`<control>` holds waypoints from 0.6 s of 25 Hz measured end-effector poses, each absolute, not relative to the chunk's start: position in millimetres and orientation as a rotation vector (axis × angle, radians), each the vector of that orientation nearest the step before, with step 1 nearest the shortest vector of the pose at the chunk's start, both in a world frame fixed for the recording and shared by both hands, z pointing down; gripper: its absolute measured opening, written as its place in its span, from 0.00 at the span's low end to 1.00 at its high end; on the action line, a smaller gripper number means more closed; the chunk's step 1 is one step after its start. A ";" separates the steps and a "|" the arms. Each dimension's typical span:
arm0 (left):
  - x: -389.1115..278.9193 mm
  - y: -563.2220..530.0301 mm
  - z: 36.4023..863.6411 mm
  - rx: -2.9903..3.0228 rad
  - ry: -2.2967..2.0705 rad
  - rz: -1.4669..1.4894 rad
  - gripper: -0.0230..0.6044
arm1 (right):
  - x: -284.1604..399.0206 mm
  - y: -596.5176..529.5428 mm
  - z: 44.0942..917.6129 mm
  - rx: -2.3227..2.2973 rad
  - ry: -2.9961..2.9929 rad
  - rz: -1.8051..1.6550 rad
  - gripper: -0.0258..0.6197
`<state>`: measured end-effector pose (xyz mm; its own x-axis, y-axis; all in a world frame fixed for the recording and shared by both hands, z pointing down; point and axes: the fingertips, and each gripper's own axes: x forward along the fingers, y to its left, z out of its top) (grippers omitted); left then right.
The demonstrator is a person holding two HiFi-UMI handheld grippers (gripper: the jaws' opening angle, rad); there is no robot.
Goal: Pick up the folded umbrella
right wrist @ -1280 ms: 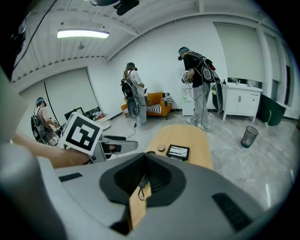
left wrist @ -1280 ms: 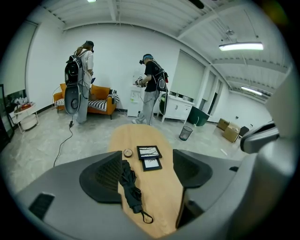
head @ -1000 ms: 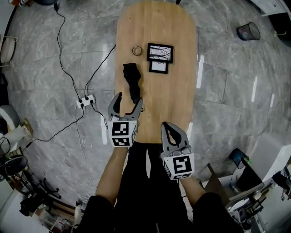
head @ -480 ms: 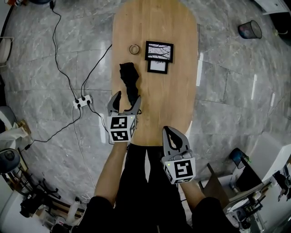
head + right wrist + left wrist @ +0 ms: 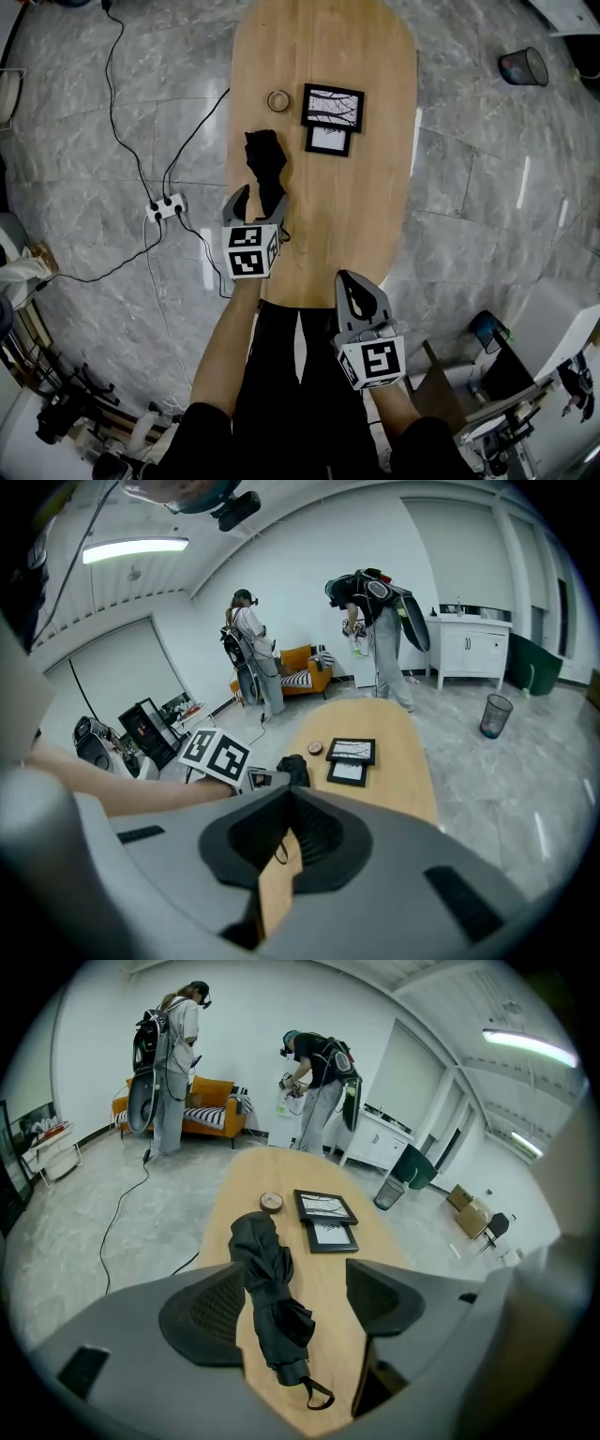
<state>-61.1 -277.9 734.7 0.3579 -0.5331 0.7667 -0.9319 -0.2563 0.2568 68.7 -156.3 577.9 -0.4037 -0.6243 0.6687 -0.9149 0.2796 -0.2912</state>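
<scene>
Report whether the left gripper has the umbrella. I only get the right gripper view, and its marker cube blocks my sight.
Observer: Not yet. The left gripper has its fingers apart, and the umbrella lies on the table between them.
Operator: Give me its orientation.
Observer: It lies lengthwise along the fingers, with the strap loop at the near end.
Operator: Place my right gripper.
Observer: The right gripper is shut. It is off the table's near end, above the person's legs.
</scene>
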 end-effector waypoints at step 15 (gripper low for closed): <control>-67.5 -286.9 805.6 1.751 -1.277 0.781 0.56 | 81.0 -158.0 597.8 1.362 -2.085 0.981 0.06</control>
